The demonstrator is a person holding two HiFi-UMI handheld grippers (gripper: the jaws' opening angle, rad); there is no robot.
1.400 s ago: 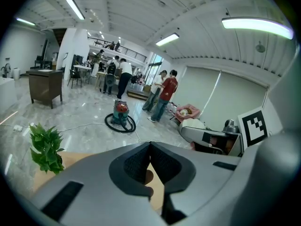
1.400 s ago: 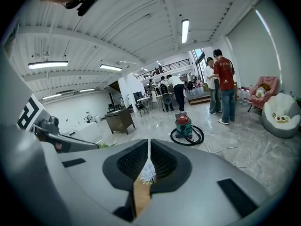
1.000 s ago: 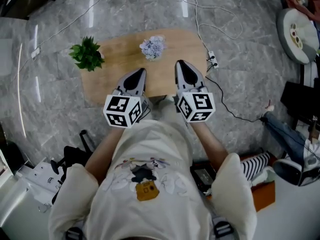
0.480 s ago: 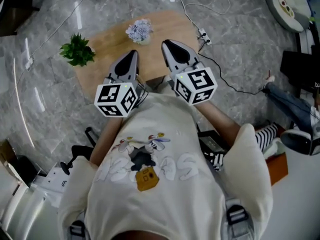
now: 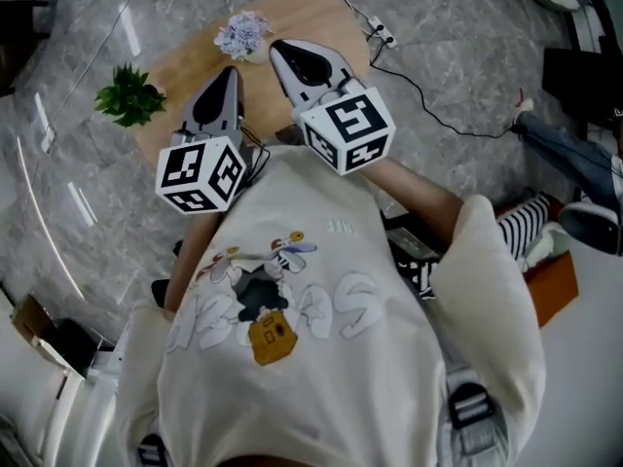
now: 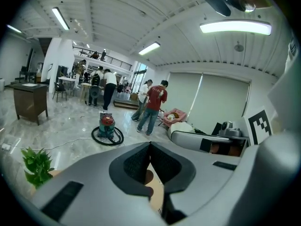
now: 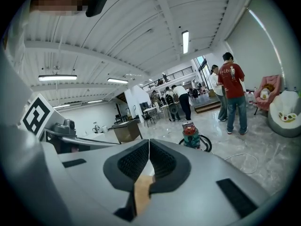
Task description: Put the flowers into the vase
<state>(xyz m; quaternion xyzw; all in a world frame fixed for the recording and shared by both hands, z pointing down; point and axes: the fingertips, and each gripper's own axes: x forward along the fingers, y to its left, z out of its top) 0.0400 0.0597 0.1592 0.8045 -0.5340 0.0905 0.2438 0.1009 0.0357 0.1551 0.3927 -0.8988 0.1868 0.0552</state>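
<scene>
A bunch of pale blue-white flowers stands on the wooden table near its far edge; I cannot tell whether a vase is under it. A small green plant sits at the table's left end. My left gripper is held above the table's near side, shut and empty. My right gripper hovers just right of the flowers; its jaws have just been closing with nothing between them, and the pads now meet. Both point out over the room.
A white cable and power strip lie on the marble floor right of the table. Out in the hall are a vacuum cleaner, a dark desk and several standing people. Bags and clutter lie at my right.
Both grippers have risen toward the head camera and look larger. The table, flowers and plant have slid toward the upper left of the head view.
</scene>
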